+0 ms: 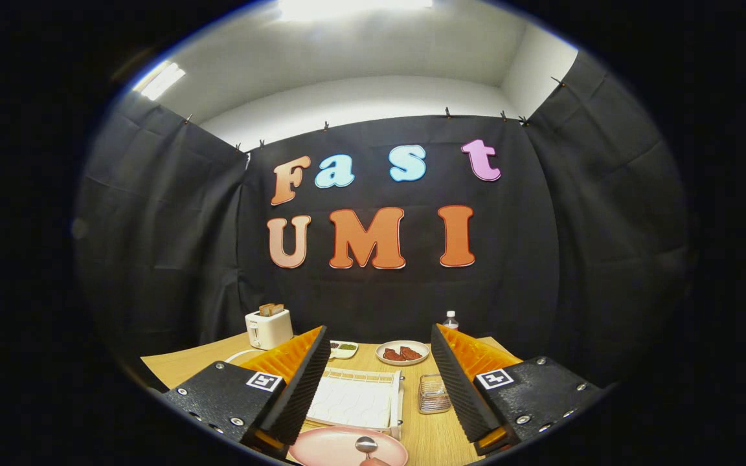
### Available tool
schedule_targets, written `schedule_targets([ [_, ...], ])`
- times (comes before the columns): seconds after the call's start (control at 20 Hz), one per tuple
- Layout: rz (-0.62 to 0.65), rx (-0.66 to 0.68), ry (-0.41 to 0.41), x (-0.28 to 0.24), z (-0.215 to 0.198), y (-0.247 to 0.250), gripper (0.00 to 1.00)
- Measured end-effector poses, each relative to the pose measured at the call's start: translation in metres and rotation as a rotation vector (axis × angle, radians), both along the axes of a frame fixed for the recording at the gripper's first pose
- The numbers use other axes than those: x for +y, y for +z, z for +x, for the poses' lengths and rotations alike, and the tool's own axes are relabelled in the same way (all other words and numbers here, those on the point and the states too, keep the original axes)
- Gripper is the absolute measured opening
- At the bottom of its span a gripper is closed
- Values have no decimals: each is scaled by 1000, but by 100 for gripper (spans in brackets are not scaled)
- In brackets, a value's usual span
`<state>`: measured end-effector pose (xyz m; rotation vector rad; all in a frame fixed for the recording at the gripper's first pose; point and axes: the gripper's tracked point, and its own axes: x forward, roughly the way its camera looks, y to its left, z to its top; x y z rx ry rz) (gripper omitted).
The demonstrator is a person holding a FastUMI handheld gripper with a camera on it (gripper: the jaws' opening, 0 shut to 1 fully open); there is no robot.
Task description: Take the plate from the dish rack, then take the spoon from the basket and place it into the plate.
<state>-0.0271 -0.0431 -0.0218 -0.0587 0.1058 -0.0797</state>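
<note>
My gripper (379, 362) is open, its two fingers spread wide above the wooden table (434, 433) with nothing between them. Below and between the fingers lies a pink plate (331, 448) with a metal spoon (366, 445) resting in it, bowl end up. Just beyond the plate stands the white dish rack (355, 401), with no dishes visible in it. To the right of the rack, close to my right finger, sits a small wire basket (433, 393).
A white toaster (269, 328) with toast stands at the back left. A small dish with green food (344, 349) and a plate of brown food (402, 353) sit beyond the rack. A water bottle (451, 320) stands behind my right finger.
</note>
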Motion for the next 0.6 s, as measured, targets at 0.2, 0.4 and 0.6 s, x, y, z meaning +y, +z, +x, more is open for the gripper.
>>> schedule_targets([
  [0.2, 7, -5, 11, 5, 5, 1, 93],
  [0.4, 12, -19, 24, 11, 9, 4, 93],
  [0.6, 22, -15, 40, 16, 10, 2, 93],
])
